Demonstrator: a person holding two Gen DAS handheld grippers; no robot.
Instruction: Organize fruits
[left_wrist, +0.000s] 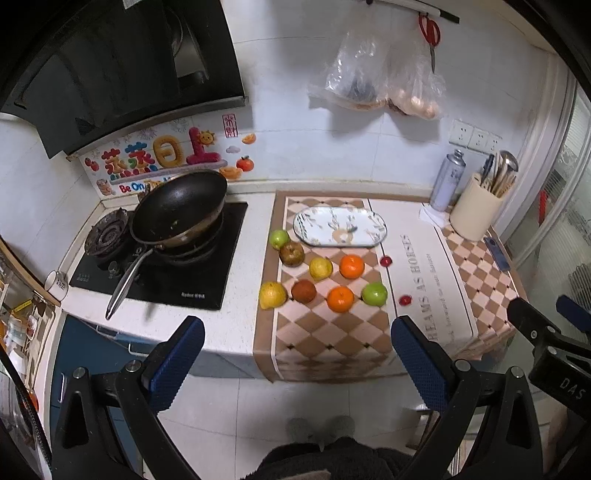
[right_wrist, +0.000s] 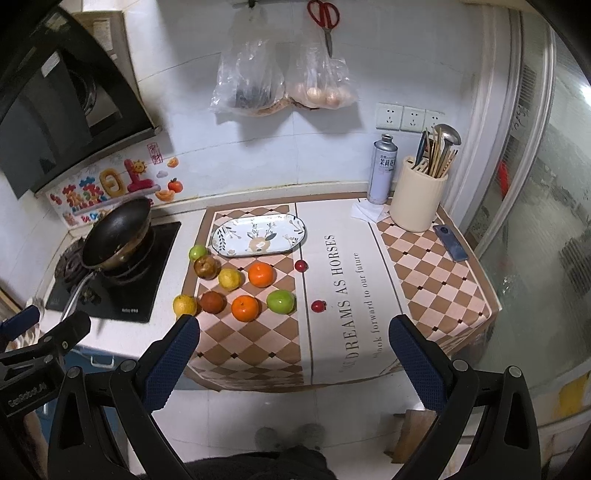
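Several fruits lie on a checkered mat (left_wrist: 332, 332) in front of an empty oval plate (left_wrist: 340, 226) (right_wrist: 258, 235): two oranges (left_wrist: 351, 266) (left_wrist: 340, 299), two green apples (left_wrist: 374, 293) (left_wrist: 279, 238), two yellow fruits (left_wrist: 320, 267) (left_wrist: 272, 294), two brown fruits (left_wrist: 291, 253) (left_wrist: 303, 291) and two small red fruits (left_wrist: 385, 261) (left_wrist: 405, 300). My left gripper (left_wrist: 297, 354) is open and empty, held back from the counter edge. My right gripper (right_wrist: 293, 350) is open and empty, also off the counter; it shows at the right of the left wrist view (left_wrist: 546, 332).
A black wok (left_wrist: 179, 214) sits on the stove (left_wrist: 159, 273) at the left. A spray can (right_wrist: 382, 170), a utensil holder (right_wrist: 419, 203) and a dark flat object (right_wrist: 450, 242) stand at the back right. Plastic bags (right_wrist: 280, 81) and scissors (right_wrist: 325, 18) hang on the wall.
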